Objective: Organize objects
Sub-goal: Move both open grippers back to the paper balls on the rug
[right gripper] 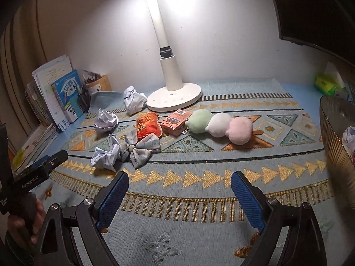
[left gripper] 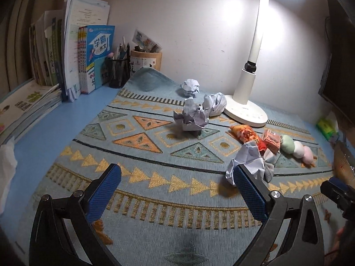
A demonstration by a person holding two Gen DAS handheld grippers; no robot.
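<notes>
Both claws, left gripper (left gripper: pixel 177 185) and right gripper (right gripper: pixel 179 187), stand wide open and hold nothing.
Left of centre in the right view lies a crumpled paper ball (right gripper: pixel 104 155) touching a plaid bow (right gripper: pixel 142 148); a three-ball plush (right gripper: pixel 219 125) lies right of centre, a ribbed bin (right gripper: pixel 332 133) at the right edge.

Four crumpled paper balls (right gripper: pixel 104 154) lie scattered on the patterned mat ahead of the claw, one touching a plaid fabric bow (right gripper: pixel 142 149). Beyond it sit an orange snack pouch (right gripper: pixel 147 126), a small pink carton (right gripper: pixel 176 122) and a three-ball plush dango (right gripper: pixel 219 125).
</notes>
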